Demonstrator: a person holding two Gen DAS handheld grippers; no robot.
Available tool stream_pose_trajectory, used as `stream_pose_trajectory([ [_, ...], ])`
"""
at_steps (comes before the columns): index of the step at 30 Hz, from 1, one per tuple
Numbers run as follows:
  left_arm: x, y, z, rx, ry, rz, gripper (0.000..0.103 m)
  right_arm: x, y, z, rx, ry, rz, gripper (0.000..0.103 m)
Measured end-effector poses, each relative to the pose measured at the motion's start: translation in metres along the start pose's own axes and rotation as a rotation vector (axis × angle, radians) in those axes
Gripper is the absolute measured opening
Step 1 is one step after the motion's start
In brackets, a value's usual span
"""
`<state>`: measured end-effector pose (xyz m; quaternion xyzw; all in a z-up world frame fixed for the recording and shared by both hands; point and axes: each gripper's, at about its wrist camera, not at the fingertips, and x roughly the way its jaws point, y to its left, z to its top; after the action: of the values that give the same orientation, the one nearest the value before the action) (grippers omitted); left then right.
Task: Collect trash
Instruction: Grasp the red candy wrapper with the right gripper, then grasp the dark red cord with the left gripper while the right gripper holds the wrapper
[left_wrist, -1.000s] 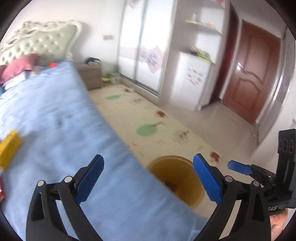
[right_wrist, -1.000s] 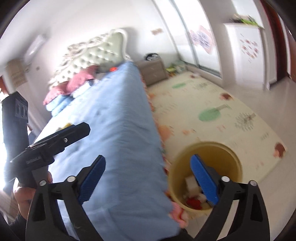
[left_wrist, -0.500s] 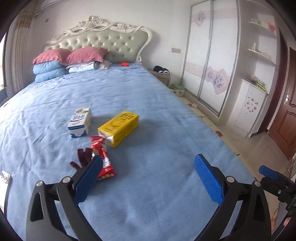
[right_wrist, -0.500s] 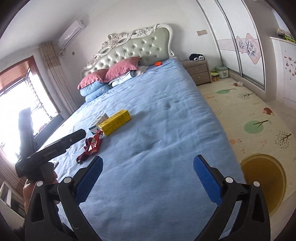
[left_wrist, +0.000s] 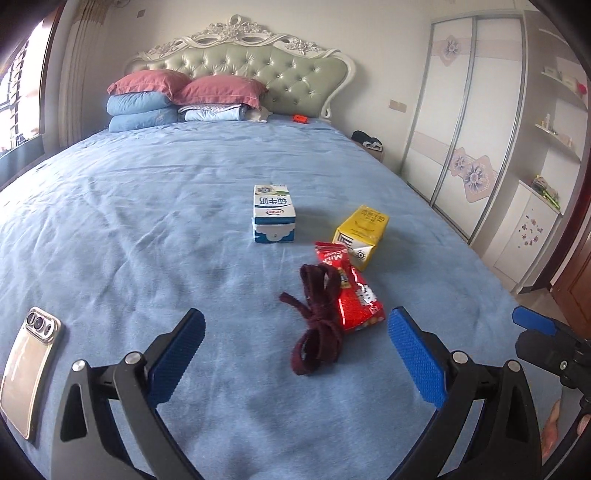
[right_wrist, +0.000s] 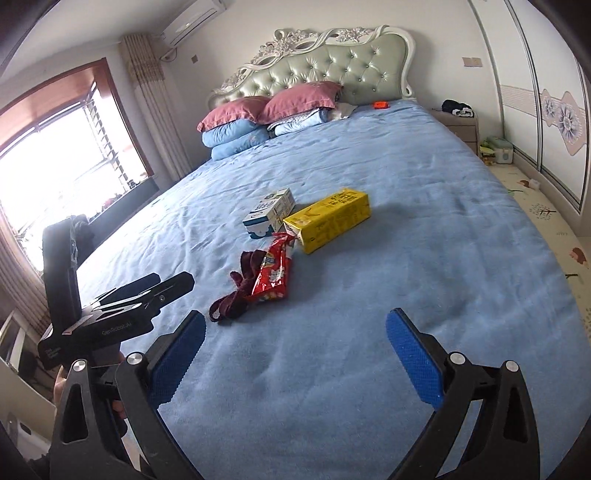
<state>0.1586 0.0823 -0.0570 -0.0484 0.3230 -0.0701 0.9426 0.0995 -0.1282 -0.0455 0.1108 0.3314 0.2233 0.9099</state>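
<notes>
Both grippers are hovering over the foot of the blue bed (left_wrist: 147, 206), each with its jaws spread wide and holding nothing. The left gripper (left_wrist: 295, 354) is pointing toward the headboard, with the trash lying ahead of it at 12 to 1 o'clock. A dark red cord (left_wrist: 317, 314) is lying nearest, between the blue pads in the left wrist view and overlapping the left edge of a red snack wrapper (left_wrist: 354, 291). A yellow carton (left_wrist: 362, 229) is lying on its side, touching the wrapper's far end, and a blue-and-white milk carton (left_wrist: 274, 214) is lying just beside it at 11 o'clock. A phone (left_wrist: 29, 369) is resting face down at 9 o'clock. The right gripper (right_wrist: 295, 354) is facing the same items from the right, with the cluster at 11 o'clock.
</notes>
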Motion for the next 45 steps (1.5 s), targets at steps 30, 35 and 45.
stream_pose_trajectory([
  [30,0.039,0.046,0.005,-0.046,0.043,-0.092,0.099,0.155,0.024,0.031,-0.086,0.307,0.007,0.038],
  [35,0.041,0.037,0.004,-0.028,0.056,-0.102,0.099,0.138,0.014,0.032,-0.026,0.268,0.033,0.027],
  [45,0.063,0.006,0.006,-0.013,0.132,-0.107,0.099,0.083,-0.008,0.030,0.006,0.192,0.050,0.026],
])
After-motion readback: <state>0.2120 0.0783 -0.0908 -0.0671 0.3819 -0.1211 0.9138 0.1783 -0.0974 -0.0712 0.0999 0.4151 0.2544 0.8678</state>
